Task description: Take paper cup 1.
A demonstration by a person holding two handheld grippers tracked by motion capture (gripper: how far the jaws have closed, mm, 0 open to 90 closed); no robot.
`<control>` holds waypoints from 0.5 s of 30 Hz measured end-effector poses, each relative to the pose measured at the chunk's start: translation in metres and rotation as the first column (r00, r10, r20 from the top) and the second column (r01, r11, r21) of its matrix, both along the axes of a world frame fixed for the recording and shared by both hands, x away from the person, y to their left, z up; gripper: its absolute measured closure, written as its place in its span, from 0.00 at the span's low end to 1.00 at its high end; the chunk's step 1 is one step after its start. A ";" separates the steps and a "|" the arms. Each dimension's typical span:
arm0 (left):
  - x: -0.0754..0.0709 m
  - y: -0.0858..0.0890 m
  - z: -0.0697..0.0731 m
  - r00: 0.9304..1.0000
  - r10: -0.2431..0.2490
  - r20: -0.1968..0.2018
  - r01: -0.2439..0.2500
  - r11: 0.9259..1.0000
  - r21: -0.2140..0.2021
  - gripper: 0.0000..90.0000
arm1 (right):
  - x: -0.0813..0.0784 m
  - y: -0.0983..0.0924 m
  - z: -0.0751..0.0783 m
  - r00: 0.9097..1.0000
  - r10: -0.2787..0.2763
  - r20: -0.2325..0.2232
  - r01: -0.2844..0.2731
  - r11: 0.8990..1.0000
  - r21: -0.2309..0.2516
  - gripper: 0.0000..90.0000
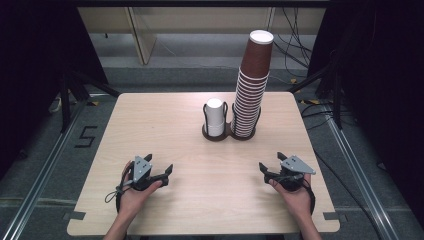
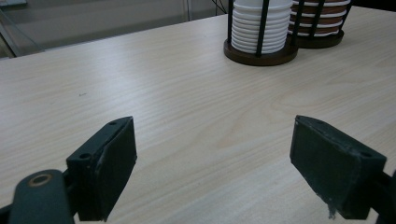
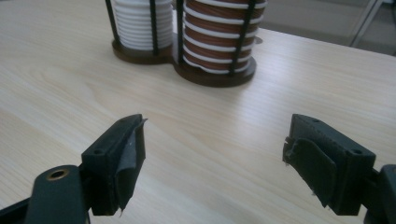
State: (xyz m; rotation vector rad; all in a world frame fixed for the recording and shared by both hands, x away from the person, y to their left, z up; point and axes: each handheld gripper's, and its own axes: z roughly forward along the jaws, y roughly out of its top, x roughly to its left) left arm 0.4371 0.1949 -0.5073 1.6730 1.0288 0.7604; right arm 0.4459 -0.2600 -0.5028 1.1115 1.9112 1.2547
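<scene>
The left gripper (image 1: 159, 176) rested low over the near left part of the wooden table (image 1: 165, 145), held in the person's left hand (image 1: 131, 192). Its two black jaws stood apart, and between them there was nothing, only the bare wood. In the left gripper view the same jaws rose from the bottom edge with a wide gap, and they pointed toward the cups at the far side.

The right gripper (image 1: 270, 166) was at the near right part of the table, in the right hand (image 1: 295, 194). Its jaws were also apart and held nothing. The two grippers were well apart from each other.

Farther out, near the middle of the far half of the table, stood a dark double cup holder (image 1: 227, 134) with thin black bars. Its left ring held a short stack of white paper cups (image 1: 215, 117). Its right ring held a tall stack of brown paper cups (image 1: 251, 85), which leaned a little to the right at the top. Both stacks were well apart from the grippers and neither gripper touched them.
</scene>
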 end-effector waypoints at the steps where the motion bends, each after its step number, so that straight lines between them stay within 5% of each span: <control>1: 0.001 0.001 0.003 1.000 0.004 0.001 -0.004 1.000 -0.015 0.16 | 0.002 0.004 0.000 1.000 0.008 0.001 -0.008 1.000 0.012 0.23; 4: 0.005 0.000 0.016 1.000 -0.003 0.024 0.004 0.999 -0.047 0.16 | 0.008 0.014 0.004 0.999 0.032 -0.005 -0.032 0.999 0.009 0.23; 15: 0.057 -0.033 0.058 0.991 -0.103 0.080 0.104 0.995 -0.008 0.16 | 0.047 0.067 0.025 0.994 0.105 0.036 -0.105 0.994 0.007 0.22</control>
